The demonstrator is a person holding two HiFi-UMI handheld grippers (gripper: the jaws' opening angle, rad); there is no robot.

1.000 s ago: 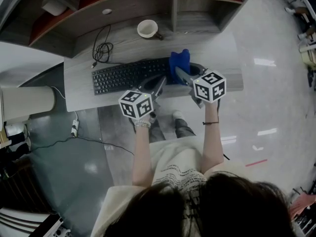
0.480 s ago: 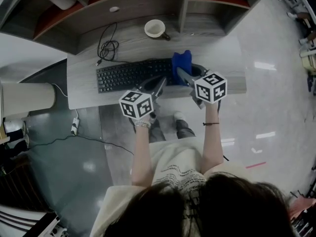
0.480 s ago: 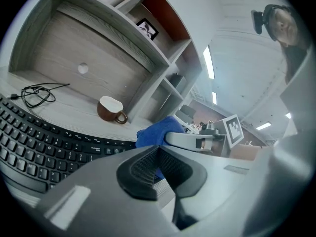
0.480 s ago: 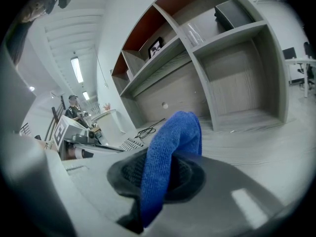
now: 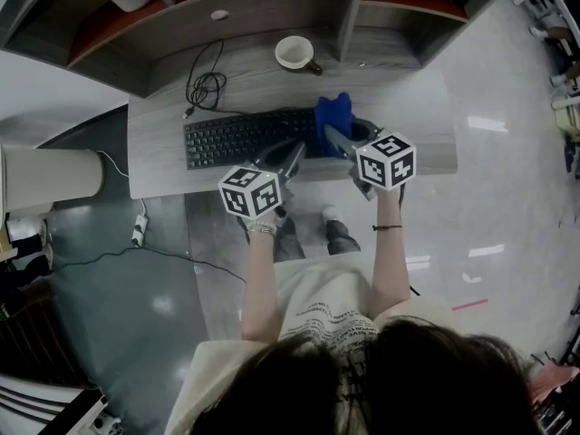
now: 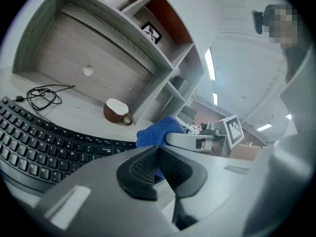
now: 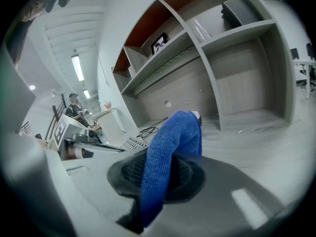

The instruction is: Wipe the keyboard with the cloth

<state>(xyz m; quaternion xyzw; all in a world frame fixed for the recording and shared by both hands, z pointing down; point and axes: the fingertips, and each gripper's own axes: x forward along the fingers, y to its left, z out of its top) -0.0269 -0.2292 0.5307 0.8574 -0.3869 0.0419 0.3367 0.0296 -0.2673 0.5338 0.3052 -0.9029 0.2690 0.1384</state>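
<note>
The right gripper point(image 7: 157, 179) has its fingers pinching a blue microfibre cloth point(image 7: 173, 142), which stands folded above the pads, over the right end of the black computer keyboard point(image 5: 245, 136) on the grey wood-grain desk point(image 5: 399, 93). The left gripper point(image 6: 158, 157) has its fingers pressed together on nothing, just left of the cloth. A brown, white-lined ceramic cup point(image 5: 294, 53) stands beyond both sets of fingertips.
</note>
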